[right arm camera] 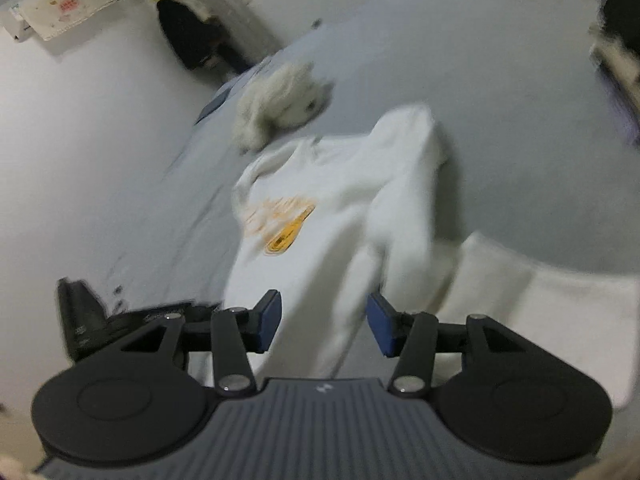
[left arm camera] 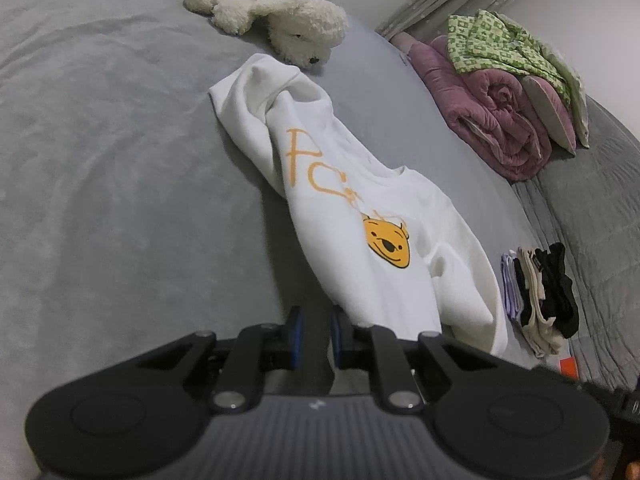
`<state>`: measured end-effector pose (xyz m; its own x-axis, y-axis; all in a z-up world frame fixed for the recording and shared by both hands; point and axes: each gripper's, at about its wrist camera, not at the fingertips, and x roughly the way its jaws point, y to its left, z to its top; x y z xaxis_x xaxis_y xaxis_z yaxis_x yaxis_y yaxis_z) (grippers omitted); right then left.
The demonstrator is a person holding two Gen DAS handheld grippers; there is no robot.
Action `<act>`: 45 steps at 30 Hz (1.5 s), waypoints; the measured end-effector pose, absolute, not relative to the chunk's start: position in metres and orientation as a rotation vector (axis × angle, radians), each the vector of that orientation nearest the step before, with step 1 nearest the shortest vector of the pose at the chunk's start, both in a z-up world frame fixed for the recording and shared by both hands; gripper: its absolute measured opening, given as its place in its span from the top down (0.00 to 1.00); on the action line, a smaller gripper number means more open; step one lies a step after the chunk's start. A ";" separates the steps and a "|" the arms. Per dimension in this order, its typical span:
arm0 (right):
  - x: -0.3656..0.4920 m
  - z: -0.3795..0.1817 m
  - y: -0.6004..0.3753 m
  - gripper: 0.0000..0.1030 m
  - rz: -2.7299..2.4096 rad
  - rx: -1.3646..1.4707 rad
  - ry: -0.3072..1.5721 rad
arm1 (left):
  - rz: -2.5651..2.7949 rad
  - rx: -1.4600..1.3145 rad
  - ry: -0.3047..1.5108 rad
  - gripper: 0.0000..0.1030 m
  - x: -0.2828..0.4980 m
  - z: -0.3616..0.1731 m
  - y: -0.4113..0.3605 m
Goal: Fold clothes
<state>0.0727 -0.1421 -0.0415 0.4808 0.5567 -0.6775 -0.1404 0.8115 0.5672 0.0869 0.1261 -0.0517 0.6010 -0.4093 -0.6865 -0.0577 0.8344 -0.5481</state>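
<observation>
A white sweatshirt (left arm camera: 360, 216) with orange lettering and a yellow bear face lies crumpled on the grey bed (left arm camera: 120, 180). In the left wrist view its hem ends just past my left gripper (left arm camera: 316, 336). That gripper's blue pads stand a narrow gap apart, with only grey bed showing between them. The right wrist view is blurred by motion. There the sweatshirt (right arm camera: 320, 240) stretches away from my right gripper (right arm camera: 324, 320), which is wide open over the near edge of the cloth. I cannot tell whether its fingers touch the fabric.
A cream plush dog (left arm camera: 276, 12) lies beyond the sweatshirt. At the right are a rolled pink quilt (left arm camera: 492, 116) under a green patterned garment (left arm camera: 500, 44), and a row of folded socks (left arm camera: 540, 300). My left gripper (right arm camera: 84, 320) shows at the left of the right wrist view.
</observation>
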 end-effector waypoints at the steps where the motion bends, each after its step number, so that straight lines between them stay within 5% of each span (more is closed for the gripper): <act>1: 0.072 -0.042 -0.141 0.49 0.456 0.481 0.990 | -0.216 -0.565 0.915 0.87 0.087 -0.052 0.126; 12: 0.083 -0.093 -0.119 0.51 0.522 0.587 1.176 | -0.221 -0.563 0.936 0.87 0.091 -0.057 0.123; 16: 0.087 -0.102 -0.114 0.91 0.542 0.631 1.191 | -0.225 -0.553 0.942 0.89 0.092 -0.057 0.118; 19: 0.089 -0.101 -0.118 0.97 0.532 0.648 1.185 | -0.224 -0.550 0.938 0.89 0.091 -0.056 0.118; 45: 0.104 -0.050 -0.245 0.98 0.096 0.687 0.830 | -0.060 -0.605 0.864 0.86 0.118 -0.063 0.134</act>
